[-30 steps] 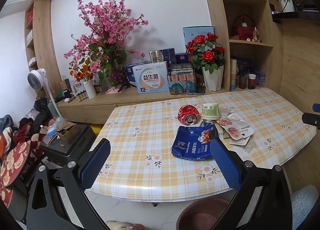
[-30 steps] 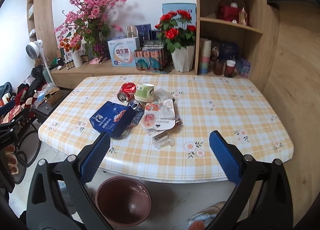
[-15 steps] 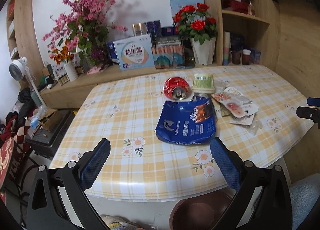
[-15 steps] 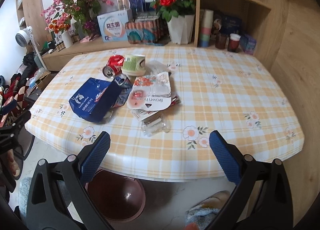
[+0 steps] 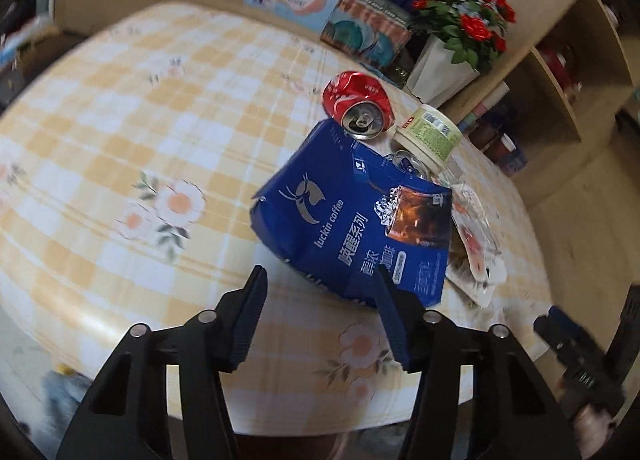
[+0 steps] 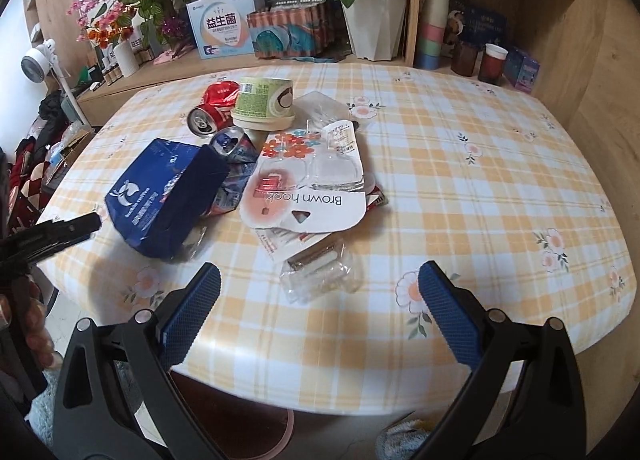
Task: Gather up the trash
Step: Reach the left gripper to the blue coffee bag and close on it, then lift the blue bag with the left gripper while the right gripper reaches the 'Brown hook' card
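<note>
A blue coffee bag (image 5: 352, 220) lies on the checked table (image 5: 120, 140) with a crushed red can (image 5: 356, 100) and a cream tub (image 5: 428, 136) behind it. My left gripper (image 5: 320, 286) is at the bag's near edge. Its jaws are closing with that edge between them, and the pads do not press on it. In the right wrist view, my right gripper (image 6: 318, 278) stands wide open just in front of a clear plastic wrapper (image 6: 320, 272). A white blister card (image 6: 308, 196) and the blue bag (image 6: 168, 196) lie further back.
A brown bin (image 6: 240, 420) sits on the floor under the table's near edge. A rose pot (image 6: 372, 24), boxes (image 6: 220, 28) and cups stand on the shelf behind. The left gripper's tip (image 6: 60, 232) enters the right wrist view at the left.
The left gripper dropped and rolled in toward the blue bag, and its jaws narrowed. The right gripper sank closer to the table, still wide open.
</note>
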A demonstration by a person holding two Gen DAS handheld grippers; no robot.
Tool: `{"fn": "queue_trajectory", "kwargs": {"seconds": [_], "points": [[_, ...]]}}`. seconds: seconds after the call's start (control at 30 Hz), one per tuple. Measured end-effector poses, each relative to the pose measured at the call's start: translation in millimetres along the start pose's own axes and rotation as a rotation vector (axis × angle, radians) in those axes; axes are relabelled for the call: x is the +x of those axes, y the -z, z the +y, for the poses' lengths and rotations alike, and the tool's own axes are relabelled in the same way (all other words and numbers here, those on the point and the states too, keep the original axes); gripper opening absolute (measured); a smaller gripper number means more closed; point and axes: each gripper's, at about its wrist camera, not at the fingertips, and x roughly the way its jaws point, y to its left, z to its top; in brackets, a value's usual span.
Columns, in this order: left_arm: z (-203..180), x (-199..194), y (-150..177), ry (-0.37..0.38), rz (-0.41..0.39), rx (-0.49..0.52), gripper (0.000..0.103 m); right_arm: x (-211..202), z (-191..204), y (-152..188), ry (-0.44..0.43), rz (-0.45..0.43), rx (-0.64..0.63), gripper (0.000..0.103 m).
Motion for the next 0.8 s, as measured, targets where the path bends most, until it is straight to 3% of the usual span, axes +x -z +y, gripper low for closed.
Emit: {"fn": "queue_trajectory", "kwargs": {"seconds": [0.17,0.23,0.67,0.8], "points": [[14.8,32.0,-3.9,0.04,0.048,-0.142,0.048,17.3,-9.6,-5.0,0.022,0.009,0.017,0.097],[19.8,34.7,-6.9,0.065,0.027,-0.185,0.048,22.3,-14.1,-6.6,0.027,0.01,0.025,0.097],[16.1,46.1,-9.0,0.133,-0.066,-0.264,0.048,44.5,-22.2,-7.0,0.027,0.04,0.042,0.097],[17.1,54.1,-9.8,0.172,-0.046,-0.316,0.025,47.4,-22.9,-8.8,0.026,0.044,0.041,0.097]]}}
